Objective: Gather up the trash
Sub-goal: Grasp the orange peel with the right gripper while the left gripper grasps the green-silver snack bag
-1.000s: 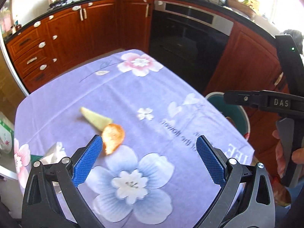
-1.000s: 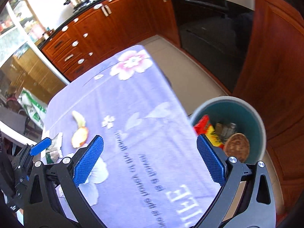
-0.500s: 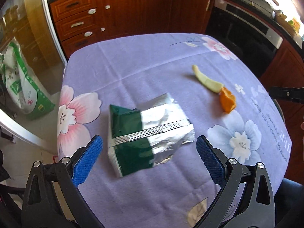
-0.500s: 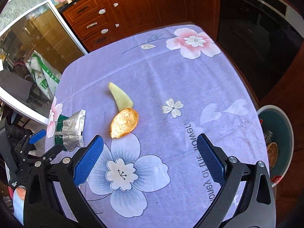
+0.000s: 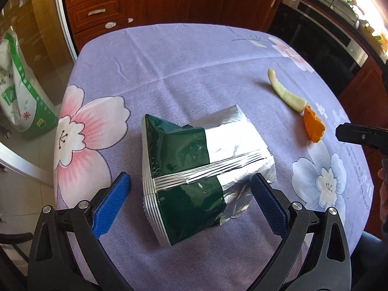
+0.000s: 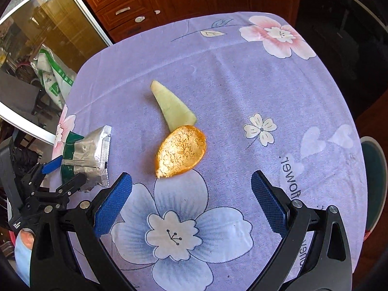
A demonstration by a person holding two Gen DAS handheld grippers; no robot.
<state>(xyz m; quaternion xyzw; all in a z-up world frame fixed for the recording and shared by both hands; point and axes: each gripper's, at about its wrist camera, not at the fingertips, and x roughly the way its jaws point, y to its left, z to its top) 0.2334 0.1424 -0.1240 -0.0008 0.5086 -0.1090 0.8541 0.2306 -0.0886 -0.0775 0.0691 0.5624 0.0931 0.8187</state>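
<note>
A crumpled green and silver foil snack bag (image 5: 201, 162) lies on the purple flowered tablecloth (image 5: 181, 72). My left gripper (image 5: 190, 201) is open, its blue pads on either side of the bag's near end, low over the cloth. An orange peel (image 6: 180, 155) and a pale green melon rind (image 6: 173, 110) lie touching each other mid-table. My right gripper (image 6: 191, 202) is open and empty, just short of the peel. The bag also shows in the right wrist view (image 6: 87, 155), with the left gripper (image 6: 60, 174) around it.
A teal trash bin (image 6: 374, 181) stands on the floor off the table's right edge. A green and white sack (image 5: 21, 97) leans by the glass door on the left. Wooden cabinets (image 5: 150, 0) and a dark oven (image 5: 322, 41) are behind the table.
My left gripper has swung left from the peel to the foil bag and closed in until its pads straddle it. My right gripper turned from the bin towards the peel and came nearer.
</note>
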